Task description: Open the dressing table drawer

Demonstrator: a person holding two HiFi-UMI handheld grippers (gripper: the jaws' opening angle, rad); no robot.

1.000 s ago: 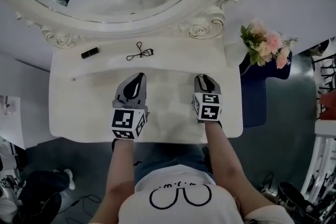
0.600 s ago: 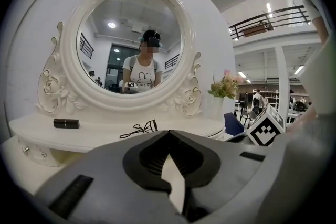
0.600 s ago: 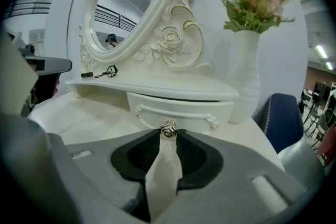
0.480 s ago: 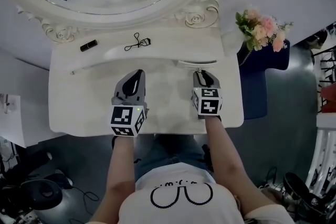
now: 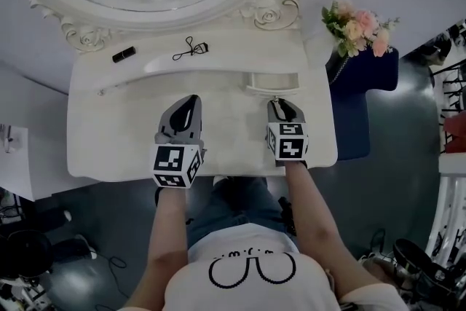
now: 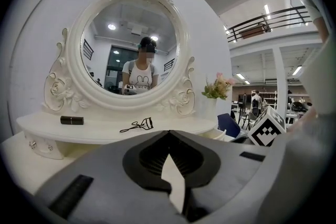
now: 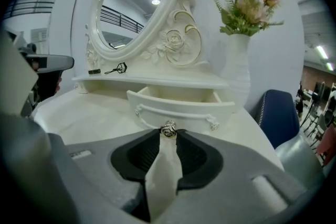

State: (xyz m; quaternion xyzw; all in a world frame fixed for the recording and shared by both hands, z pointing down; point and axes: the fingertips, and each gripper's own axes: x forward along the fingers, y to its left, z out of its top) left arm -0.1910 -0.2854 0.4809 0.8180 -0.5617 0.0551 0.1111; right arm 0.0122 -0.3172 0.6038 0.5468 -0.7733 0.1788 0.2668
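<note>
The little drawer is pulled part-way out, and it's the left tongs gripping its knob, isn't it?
Not the left. The right tongs grip the knob of the part-open drawer, as the right gripper view shows. The left tongs are closed on nothing.

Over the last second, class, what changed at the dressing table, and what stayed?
The drawer slid open, pulled by the right claw shut on its knob. The left claw stayed shut and empty; curler and lipstick stayed on the shelf.
</note>
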